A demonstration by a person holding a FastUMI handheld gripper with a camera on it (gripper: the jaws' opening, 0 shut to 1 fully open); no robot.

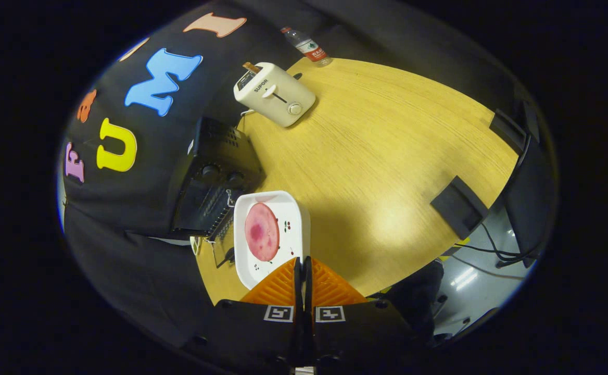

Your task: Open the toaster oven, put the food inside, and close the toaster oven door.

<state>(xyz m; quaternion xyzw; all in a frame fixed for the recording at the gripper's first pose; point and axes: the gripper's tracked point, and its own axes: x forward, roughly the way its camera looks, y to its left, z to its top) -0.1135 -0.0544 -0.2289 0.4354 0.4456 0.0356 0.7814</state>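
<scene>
A white rectangular plate (291, 219) carries a round pink slice of meat (261, 232). My gripper (302, 260) is shut on the plate's near rim, and the plate hangs above the wooden table (387, 156) and casts a shadow on it. Just beyond the plate's far side stands the black toaster oven (215, 177), with two knobs on its front. A wire rack (219, 223) shows at its opening beside the plate. The door seems to be folded down under the plate, but I cannot tell for sure.
A white pop-up toaster (275, 94) with bread in its slot stands farther along the table, and a water bottle (309, 48) beyond it. A black block (457, 205) sits near the table's edge, with a dark stand and cables (522, 187) past it.
</scene>
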